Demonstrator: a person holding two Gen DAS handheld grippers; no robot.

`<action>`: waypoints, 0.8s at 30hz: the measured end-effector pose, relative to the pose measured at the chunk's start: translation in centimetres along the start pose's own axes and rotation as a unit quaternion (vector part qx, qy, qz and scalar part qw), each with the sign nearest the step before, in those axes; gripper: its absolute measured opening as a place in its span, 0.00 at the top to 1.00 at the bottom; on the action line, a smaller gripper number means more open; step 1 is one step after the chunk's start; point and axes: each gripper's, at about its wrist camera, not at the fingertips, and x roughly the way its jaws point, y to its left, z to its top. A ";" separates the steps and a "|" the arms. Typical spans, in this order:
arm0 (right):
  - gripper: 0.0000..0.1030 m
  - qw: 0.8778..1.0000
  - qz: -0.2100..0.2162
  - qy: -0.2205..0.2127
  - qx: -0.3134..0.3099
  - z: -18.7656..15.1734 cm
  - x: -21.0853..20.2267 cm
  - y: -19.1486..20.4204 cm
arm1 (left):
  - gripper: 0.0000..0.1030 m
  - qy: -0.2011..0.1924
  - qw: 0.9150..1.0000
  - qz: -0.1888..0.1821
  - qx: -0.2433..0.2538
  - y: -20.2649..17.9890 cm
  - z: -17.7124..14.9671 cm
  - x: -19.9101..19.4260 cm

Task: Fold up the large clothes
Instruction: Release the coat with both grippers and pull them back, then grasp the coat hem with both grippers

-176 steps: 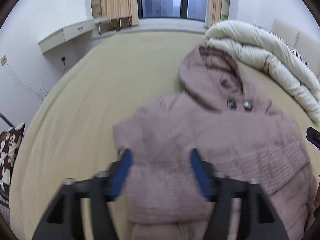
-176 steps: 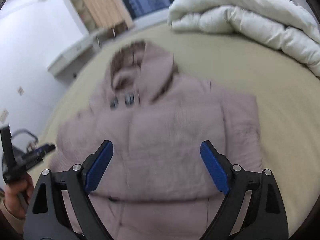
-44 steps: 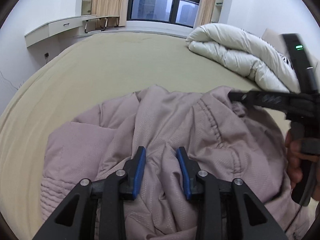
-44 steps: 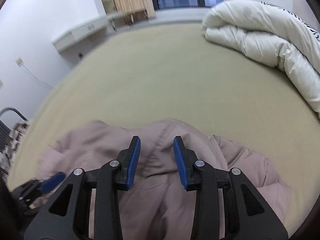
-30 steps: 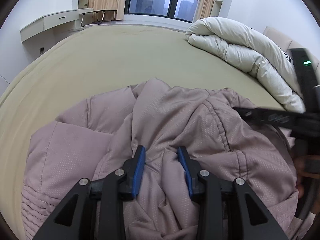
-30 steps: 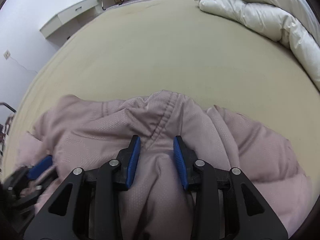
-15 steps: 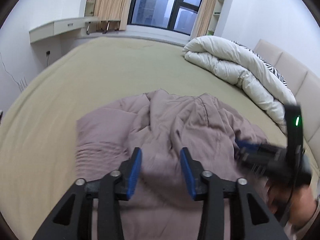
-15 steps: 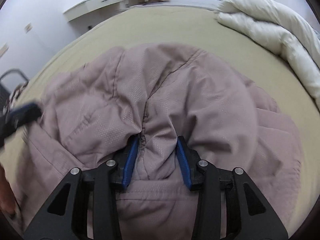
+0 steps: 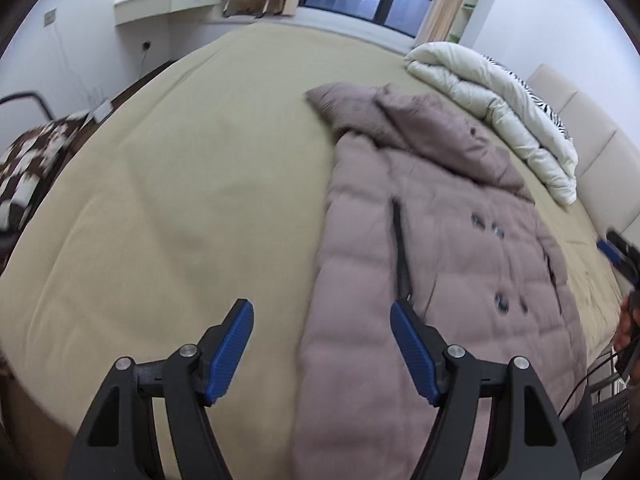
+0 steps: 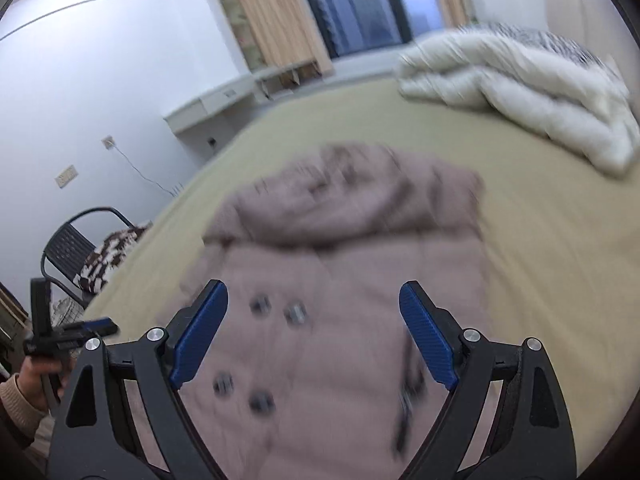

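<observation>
A mauve quilted hooded coat lies flat and front up on the beige bed, hood towards the window, sleeves tucked along its sides. My left gripper is open and empty above the coat's lower left edge. My right gripper is open and empty above the coat, over its dark buttons. The right wrist view is blurred. Each gripper shows at the edge of the other's view: the right one and the left one.
A rolled white duvet lies along the bed's far right by the headboard. A black chair with a brown-and-white cushion stands left of the bed. A wall desk and window are at the back.
Both grippers let go of the coat and opened wide. The coat went from a bunched heap to lying spread out flat. Both grippers pulled back above it.
</observation>
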 end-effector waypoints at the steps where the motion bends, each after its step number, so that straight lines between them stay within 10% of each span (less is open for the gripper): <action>1: 0.14 1.000 -0.011 0.018 0.016 -2.8 -1.4 -0.6 | 0.28 0.006 1.000 -0.001 -0.007 0.6 -0.9 -0.5; 10: 0.14 0.976 -0.060 0.128 0.163 -18.8 -8.1 -11.9 | 0.28 0.064 0.997 -0.026 -0.019 0.9 -5.9 0.2; 19: 0.21 0.954 0.001 0.183 0.238 -24.5 -5.4 -15.7 | 0.26 0.097 0.994 -0.034 -0.028 1.8 -8.2 1.3; 24: 0.47 0.950 0.044 0.184 0.248 -25.2 -5.9 -16.1 | 0.26 0.106 0.992 -0.056 -0.038 2.2 -8.5 1.6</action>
